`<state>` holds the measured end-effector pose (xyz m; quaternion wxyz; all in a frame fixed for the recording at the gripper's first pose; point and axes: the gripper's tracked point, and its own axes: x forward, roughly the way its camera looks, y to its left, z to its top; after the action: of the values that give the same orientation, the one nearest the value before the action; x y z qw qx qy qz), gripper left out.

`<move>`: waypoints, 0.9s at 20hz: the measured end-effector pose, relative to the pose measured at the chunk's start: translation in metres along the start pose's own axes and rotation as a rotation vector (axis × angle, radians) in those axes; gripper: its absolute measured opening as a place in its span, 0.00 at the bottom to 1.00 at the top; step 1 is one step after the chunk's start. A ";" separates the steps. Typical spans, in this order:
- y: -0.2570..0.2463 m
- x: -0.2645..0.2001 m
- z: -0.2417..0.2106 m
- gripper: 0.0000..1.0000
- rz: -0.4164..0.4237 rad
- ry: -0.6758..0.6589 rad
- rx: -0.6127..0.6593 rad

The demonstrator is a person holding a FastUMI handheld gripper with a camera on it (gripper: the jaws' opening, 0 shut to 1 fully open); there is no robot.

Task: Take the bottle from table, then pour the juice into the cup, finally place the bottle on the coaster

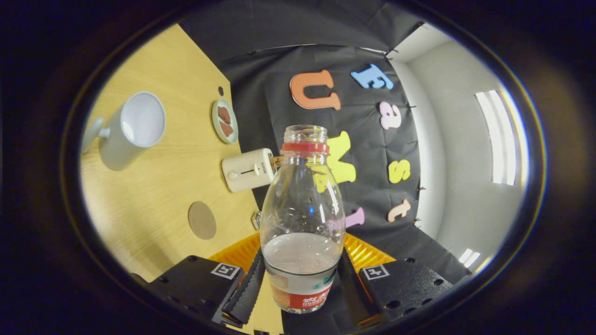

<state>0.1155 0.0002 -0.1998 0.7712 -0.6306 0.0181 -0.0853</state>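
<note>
Wooden surface (158, 186) looks steeply tilted in the gripper view, so you've rolled the gripper (300, 284) toward the pour. Clear plastic bottle (302, 209) sits between your jaws, both pressing on its labelled lower body, closed as far as it allows. It's uncapped, red neck ring showing, roughly a third full of pale juice. It looks lifted off the surface, though its base is hidden, so that's a judgement. A low grip leaves the neck free to tip.

White mug (132, 128) stands well apart from the bottle across the surface, handle on the far side from you, inside looks empty. Nothing poured yet, I'd say: carry the mouth over its rim first.

Cream toaster (248, 170) sits just behind the bottle shoulder, mind it while swinging across.

Small plate (225, 121) with reddish food sits beyond the toaster.

Round brown coaster (202, 220), bare, lies near the jaws: your final drop spot
</note>
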 end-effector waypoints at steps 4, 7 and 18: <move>0.003 -0.003 0.009 0.80 0.015 -0.013 -0.076; 0.014 0.004 0.011 0.80 0.023 -0.013 -0.150; 0.020 0.008 0.029 0.80 0.019 -0.030 -0.217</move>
<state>0.1292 0.0305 -0.2132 0.6994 -0.7114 0.0218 -0.0660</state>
